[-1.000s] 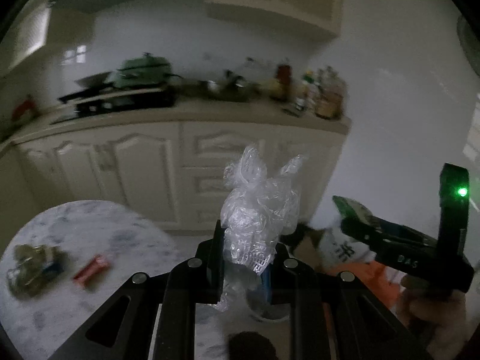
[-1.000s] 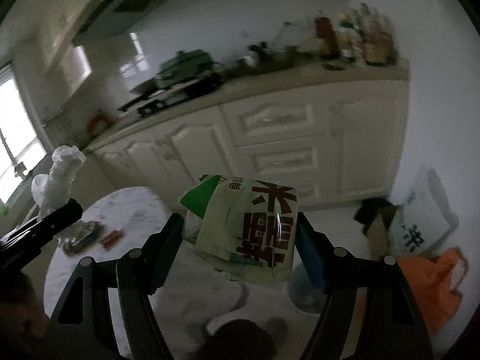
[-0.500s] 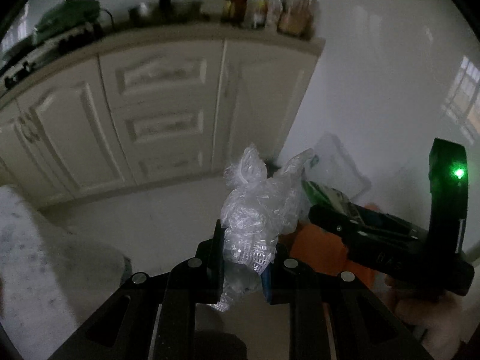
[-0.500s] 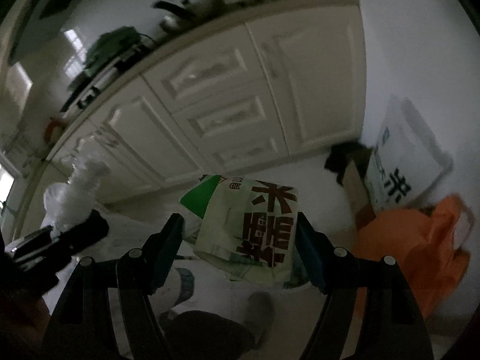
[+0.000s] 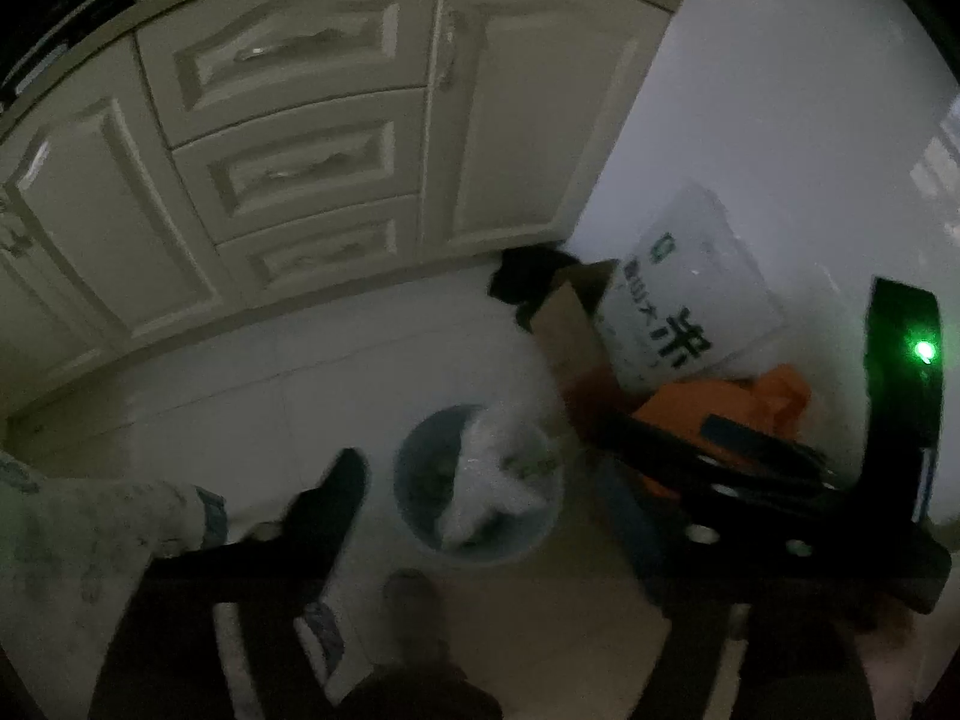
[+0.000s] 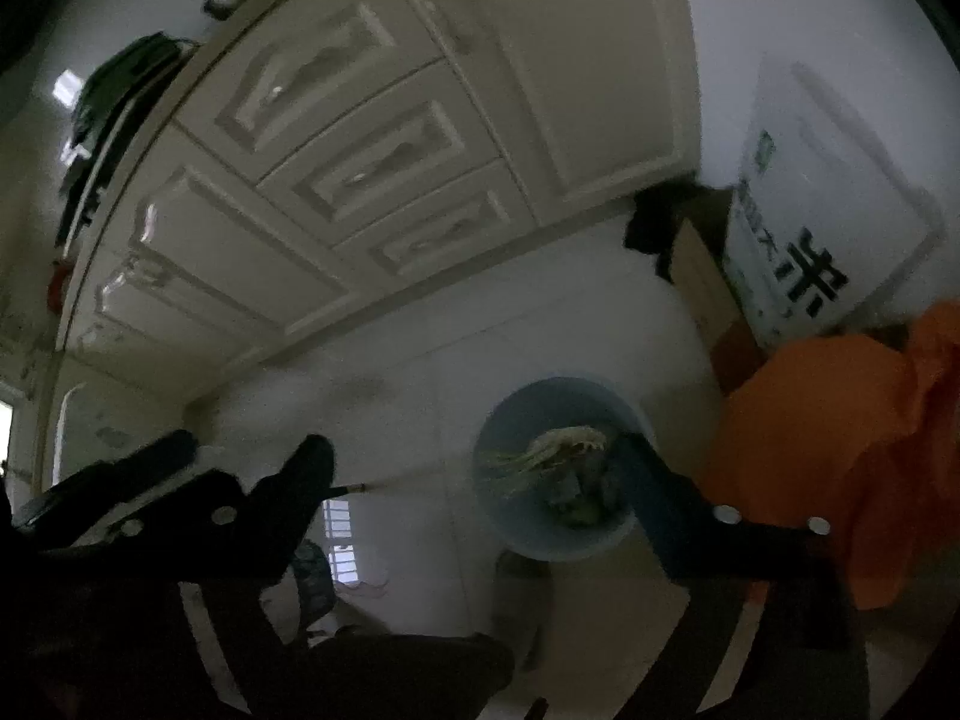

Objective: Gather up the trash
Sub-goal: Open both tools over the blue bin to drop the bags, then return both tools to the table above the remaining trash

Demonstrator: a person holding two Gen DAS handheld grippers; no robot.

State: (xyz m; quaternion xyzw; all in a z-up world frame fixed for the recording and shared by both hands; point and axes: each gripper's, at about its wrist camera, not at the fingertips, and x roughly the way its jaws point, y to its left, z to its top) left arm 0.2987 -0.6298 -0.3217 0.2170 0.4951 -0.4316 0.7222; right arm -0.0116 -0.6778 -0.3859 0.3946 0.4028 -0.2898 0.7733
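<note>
The right gripper points down at a blue bin on the pale floor, its jaws just opened wide with nothing between them. A printed wrapper lies inside the bin. An orange bag sits at three o'clock, cream cabinets at eleven.

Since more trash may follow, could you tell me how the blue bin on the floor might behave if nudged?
The blue bin looks small and thin-walled, so probably light and easy to slide on the smooth floor tiles. Holding only plastic wrap, it might tip.
</note>
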